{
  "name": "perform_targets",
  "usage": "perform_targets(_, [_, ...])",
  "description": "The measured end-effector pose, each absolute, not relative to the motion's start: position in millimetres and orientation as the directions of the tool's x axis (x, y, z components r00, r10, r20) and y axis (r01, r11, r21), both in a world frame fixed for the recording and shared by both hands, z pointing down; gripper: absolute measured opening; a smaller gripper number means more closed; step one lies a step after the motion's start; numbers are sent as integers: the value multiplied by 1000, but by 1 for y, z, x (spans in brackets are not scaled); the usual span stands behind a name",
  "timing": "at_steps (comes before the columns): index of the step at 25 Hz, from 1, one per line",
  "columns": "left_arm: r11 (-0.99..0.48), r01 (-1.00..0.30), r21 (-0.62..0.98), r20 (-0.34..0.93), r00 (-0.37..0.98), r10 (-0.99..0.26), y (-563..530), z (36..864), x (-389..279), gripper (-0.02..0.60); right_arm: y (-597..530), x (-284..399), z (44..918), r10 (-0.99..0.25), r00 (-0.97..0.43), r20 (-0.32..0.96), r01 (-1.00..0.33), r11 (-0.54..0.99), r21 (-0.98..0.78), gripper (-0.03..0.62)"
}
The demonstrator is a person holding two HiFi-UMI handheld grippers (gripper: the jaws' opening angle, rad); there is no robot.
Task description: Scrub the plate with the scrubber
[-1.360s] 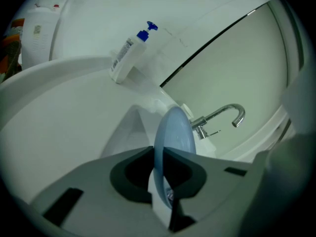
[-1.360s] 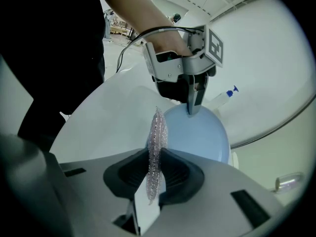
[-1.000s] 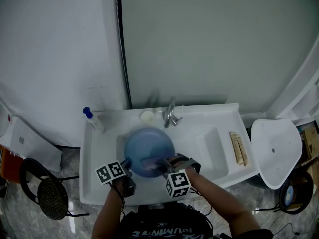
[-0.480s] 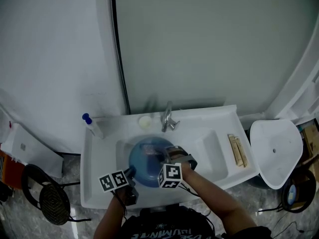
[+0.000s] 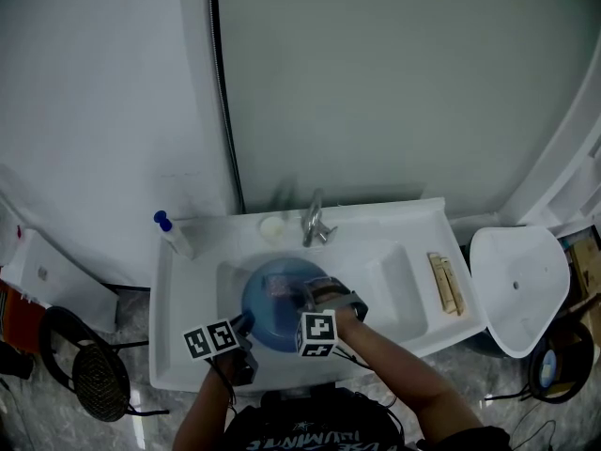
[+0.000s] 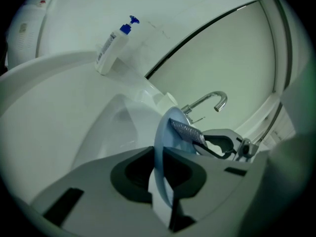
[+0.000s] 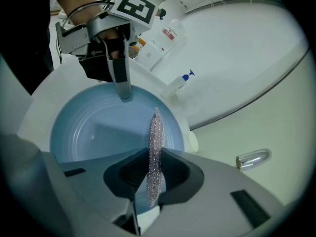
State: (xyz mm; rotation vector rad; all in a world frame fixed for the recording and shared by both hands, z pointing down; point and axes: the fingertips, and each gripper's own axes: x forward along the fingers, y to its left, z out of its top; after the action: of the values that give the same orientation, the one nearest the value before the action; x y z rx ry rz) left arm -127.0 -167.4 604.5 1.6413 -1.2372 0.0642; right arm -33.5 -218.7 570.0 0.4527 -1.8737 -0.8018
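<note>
Left tongs clamped on rim of blue plate. Right tongs clamped on scrubber, laid against plate face.

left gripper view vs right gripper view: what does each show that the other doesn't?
Left gripper view only: the plate edge-on in the left gripper's shut jaws, and the right gripper from outside. Right gripper view only: the plate's inner face, the left gripper's marker cube, the scrubber edge-on in its own jaws. Both: plate, scrubber, blue-capped bottle.
</note>
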Motion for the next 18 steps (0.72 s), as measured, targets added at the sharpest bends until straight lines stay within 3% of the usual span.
perform_targets(18, [125,-714,688,569,425,-704,-195,610,-142,38,-147,-33,599,-443,-481,757,69,841,536,77])
